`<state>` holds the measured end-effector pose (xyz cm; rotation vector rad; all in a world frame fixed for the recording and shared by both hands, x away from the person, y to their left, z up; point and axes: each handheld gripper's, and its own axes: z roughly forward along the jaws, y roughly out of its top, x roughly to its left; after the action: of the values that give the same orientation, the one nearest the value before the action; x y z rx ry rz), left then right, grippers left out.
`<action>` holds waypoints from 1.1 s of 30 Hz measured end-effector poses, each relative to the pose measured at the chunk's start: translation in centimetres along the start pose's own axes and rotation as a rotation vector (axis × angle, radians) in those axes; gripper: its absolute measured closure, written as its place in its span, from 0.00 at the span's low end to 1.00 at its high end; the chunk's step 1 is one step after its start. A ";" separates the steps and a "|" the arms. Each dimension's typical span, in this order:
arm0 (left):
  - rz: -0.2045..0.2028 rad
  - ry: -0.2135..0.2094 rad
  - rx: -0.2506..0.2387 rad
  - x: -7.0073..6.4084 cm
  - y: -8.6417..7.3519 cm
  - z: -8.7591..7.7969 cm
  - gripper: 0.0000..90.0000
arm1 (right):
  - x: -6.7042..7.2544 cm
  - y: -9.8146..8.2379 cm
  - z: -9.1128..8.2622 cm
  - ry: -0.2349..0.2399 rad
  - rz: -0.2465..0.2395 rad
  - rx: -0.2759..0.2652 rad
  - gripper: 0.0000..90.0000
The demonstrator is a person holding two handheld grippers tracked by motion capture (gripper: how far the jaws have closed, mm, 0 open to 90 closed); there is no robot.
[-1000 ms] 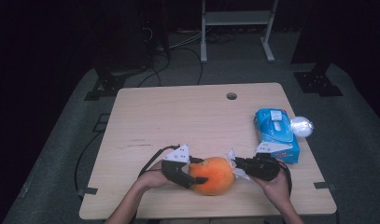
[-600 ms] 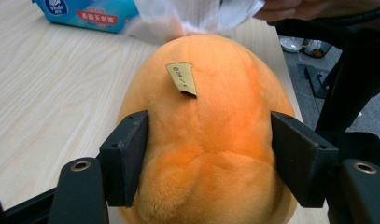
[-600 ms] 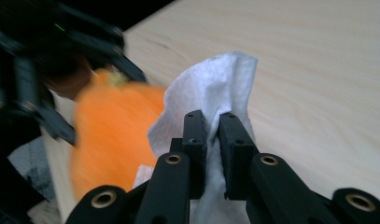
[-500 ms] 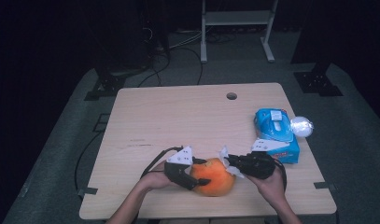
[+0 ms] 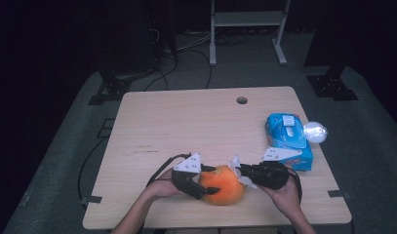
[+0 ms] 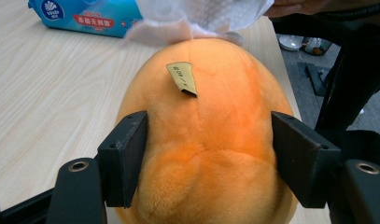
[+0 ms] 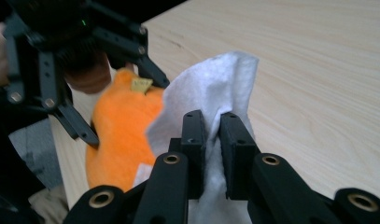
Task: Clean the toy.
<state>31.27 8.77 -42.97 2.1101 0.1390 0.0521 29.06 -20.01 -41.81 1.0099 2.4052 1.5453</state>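
Near the front edge of the wooden table [image 5: 186, 122], an orange plush toy [image 5: 224, 185] lies between the two hands. The left gripper [image 6: 208, 154] clamps it, one black pad pressed into each fuzzy flank, likely to keep the soft body from sliding while it is wiped. The right gripper [image 7: 214, 140] pinches a white wet wipe [image 7: 215, 88] tight between its jaws, and the wipe's free fold rests against the toy's far end, just past a small paper tag [image 6: 183, 78]. The blue pack of wet wipes [image 5: 288, 139] sits by the table's right edge, with a crumpled white ball [image 5: 315, 131] just beside it. The toy lies close to the front edge, so long strokes towards the person have little margin; the broad bare tabletop behind offers free room.
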 end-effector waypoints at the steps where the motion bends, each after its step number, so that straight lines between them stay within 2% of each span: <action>1: 0.002 0.003 0.001 0.0 0.1 0.0 0.34 | -0.3 -0.2 0.0 0.002 0.012 0.004 0.89; 4: 0.003 0.012 0.001 0.1 0.1 -0.2 0.34 | -1.3 -0.9 -0.1 -0.034 0.040 0.043 0.89; 6: 0.001 0.011 -0.002 0.1 0.1 -0.1 0.34 | -1.5 -1.0 -0.2 -0.033 0.056 0.045 0.89; 8: -0.002 0.008 -0.004 0.1 0.1 0.0 0.34 | -0.9 -0.5 -0.4 -0.040 0.039 0.023 0.89; 11: -0.006 0.007 -0.013 0.0 0.0 0.0 0.34 | 0.4 0.5 -0.5 -0.003 -0.019 -0.014 0.88; 14: -0.008 0.011 -0.021 0.1 0.0 -0.2 0.34 | 0.7 0.5 -0.3 -0.010 -0.056 0.006 0.88; 17: -0.022 0.038 -0.029 0.6 0.1 -0.5 0.38 | -0.4 -0.4 -0.2 -0.003 -0.002 0.016 0.88; 20: -0.067 0.036 -0.040 1.2 -0.4 -0.9 0.39 | -1.1 -0.9 -0.6 -0.036 0.026 0.033 0.88; 23: -0.095 0.030 -0.043 1.7 -0.8 -1.3 0.39 | -0.6 -0.6 -0.7 -0.023 0.016 -0.001 0.88; 26: -0.118 0.019 -0.042 2.2 -1.2 -1.7 0.39 | -0.1 -0.4 -0.5 -0.020 -0.013 0.002 0.88; 30: -0.123 0.009 -0.043 2.2 -1.3 -1.6 0.39 | -1.0 -1.2 0.1 -0.031 0.024 0.059 0.88; 32: -0.110 0.005 -0.036 2.0 -1.3 -1.6 0.39 | -1.2 -1.3 -0.1 -0.021 0.048 0.043 0.88; 33: -0.109 0.000 -0.037 2.0 -1.3 -1.5 0.39 | -1.1 -1.0 -0.2 -0.027 0.038 0.030 0.88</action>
<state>32.96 10.97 -43.32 2.0619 0.2507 -0.0103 29.32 -21.04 -42.83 1.0814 2.4117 1.5027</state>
